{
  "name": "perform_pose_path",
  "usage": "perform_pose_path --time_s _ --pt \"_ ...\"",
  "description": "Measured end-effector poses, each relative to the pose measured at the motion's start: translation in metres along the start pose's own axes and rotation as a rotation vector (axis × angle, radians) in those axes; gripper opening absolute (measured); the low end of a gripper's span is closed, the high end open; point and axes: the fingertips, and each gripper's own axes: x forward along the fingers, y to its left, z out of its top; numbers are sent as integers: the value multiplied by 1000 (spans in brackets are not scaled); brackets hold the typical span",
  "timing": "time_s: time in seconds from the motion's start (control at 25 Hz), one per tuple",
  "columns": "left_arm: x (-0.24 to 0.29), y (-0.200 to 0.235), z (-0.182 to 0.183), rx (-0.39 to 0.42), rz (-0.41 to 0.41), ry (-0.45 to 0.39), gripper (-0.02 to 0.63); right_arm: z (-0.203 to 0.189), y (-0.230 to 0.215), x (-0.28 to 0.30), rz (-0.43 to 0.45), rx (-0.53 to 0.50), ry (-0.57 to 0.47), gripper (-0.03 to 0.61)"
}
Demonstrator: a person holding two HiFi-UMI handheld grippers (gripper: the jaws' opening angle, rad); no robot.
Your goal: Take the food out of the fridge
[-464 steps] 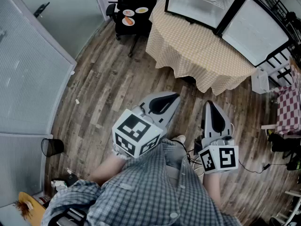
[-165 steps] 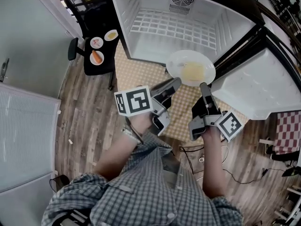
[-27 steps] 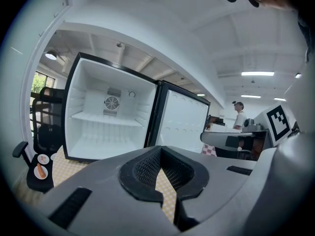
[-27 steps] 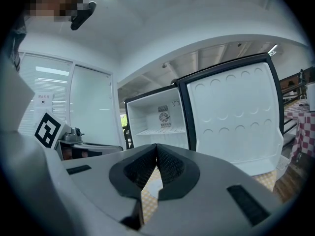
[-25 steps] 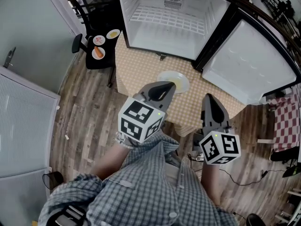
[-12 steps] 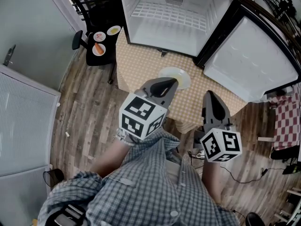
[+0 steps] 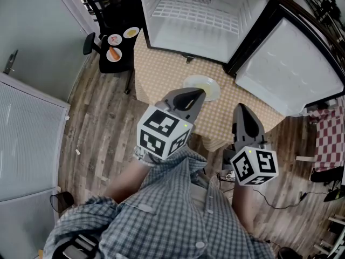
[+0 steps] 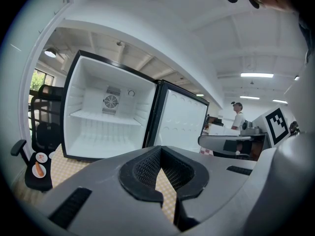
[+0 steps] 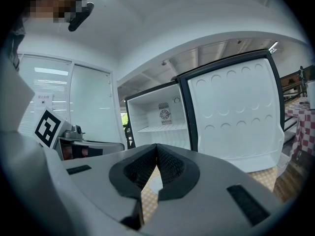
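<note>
Set down now the plate (image 7: 209,84) of yellow food: a few seconds ago carried between both tools at the mouth of the fridge (image 7: 202,15), at present resting on the checked table (image 7: 161,74), just in front of the open fridge. Judging from this, nearly finished with the task, as no food to see on the white shelves. Left gripper (image 8: 160,151) pressed shut on nothing; right gripper (image 9: 156,149) likewise closed and empty, both drawn back from the plate. To count: one fridge, one door (image 7: 291,69), one plate of food, three small plates (image 7: 114,39) on the black chair (image 7: 121,63), two grippers.
</note>
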Motion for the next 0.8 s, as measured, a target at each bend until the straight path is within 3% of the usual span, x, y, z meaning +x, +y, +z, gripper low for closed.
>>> perform_pose_path --time_s 0.56,0.8 --pt "-1 9 5 -5 33 -23 5 -2 -8 -1 -12 1 7 9" --pt "6 7 19 35 27 -36 5 5 -3 5 6 -14 -8 9"
